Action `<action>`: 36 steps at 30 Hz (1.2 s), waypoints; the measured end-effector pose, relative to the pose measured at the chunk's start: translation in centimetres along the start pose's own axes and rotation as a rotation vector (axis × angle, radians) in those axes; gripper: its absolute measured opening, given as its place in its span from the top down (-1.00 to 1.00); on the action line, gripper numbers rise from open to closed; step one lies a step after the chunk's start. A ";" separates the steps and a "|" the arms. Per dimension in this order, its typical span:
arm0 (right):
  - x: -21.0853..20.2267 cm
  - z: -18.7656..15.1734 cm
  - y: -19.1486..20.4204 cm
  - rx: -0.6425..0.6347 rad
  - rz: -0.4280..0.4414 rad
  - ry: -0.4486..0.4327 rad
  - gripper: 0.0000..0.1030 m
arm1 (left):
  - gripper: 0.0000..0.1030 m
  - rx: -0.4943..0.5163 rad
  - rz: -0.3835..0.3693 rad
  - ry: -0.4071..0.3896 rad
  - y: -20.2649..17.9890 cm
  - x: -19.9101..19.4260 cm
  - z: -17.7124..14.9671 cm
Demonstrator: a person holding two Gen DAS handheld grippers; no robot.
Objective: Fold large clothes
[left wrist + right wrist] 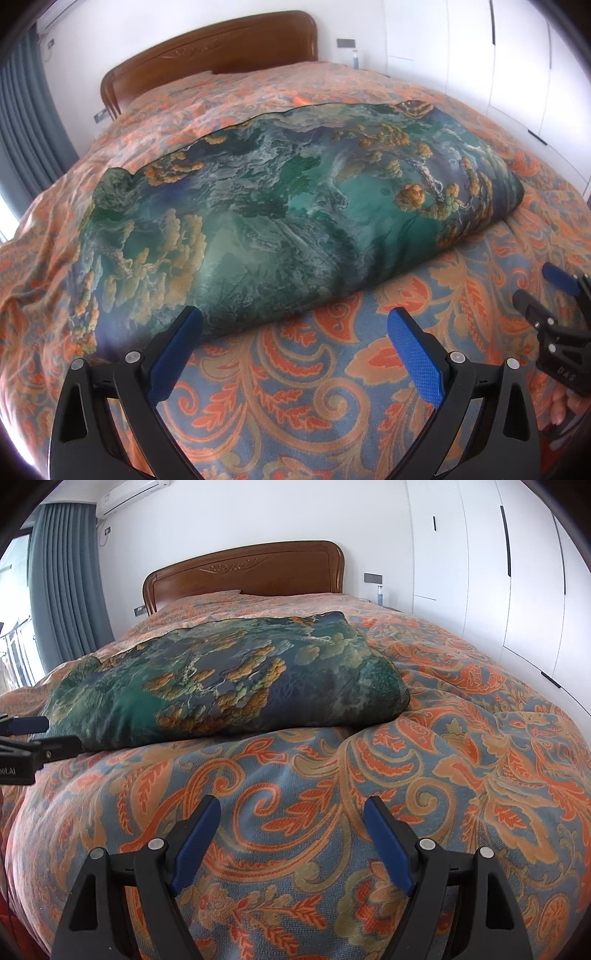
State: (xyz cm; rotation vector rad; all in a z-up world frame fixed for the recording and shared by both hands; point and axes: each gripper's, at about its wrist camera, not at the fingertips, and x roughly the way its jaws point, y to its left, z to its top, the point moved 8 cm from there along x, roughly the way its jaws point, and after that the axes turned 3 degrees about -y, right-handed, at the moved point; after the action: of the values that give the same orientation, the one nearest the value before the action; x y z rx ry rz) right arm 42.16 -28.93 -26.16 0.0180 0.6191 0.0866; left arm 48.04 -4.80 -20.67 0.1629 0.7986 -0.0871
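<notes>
Since the cloth [280,218] lies as a thick bundle mid-bed [332,387], it's probably folded already; left gripper [295,332] and right gripper [291,816] near it, jaws wide, empty.

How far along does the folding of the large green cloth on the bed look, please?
Done: the green cloth lies as a thick folded bundle on the bedspread. In hand: nothing; left tool and right tool are open, apart from it. Left: possibly another fold.
</notes>
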 end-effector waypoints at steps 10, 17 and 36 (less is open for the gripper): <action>0.1 -0.1 -0.2 0.015 0.016 0.009 -0.64 | -0.95 -0.035 -0.050 0.020 -0.1 0.2 -3.1; 0.3 -0.1 -0.1 0.026 0.027 0.016 -0.64 | -0.95 -0.037 -0.056 0.023 -0.6 -0.2 -4.3; -0.1 1.6 -1.9 0.191 0.064 0.034 -0.64 | -0.95 -0.006 -0.128 -0.079 -1.3 -2.8 -2.1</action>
State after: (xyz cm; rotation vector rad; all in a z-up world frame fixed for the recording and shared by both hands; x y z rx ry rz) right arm 43.18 -30.80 -24.87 0.2211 0.6594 0.0897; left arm 44.39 -5.62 -20.26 0.1018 0.7298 -0.2109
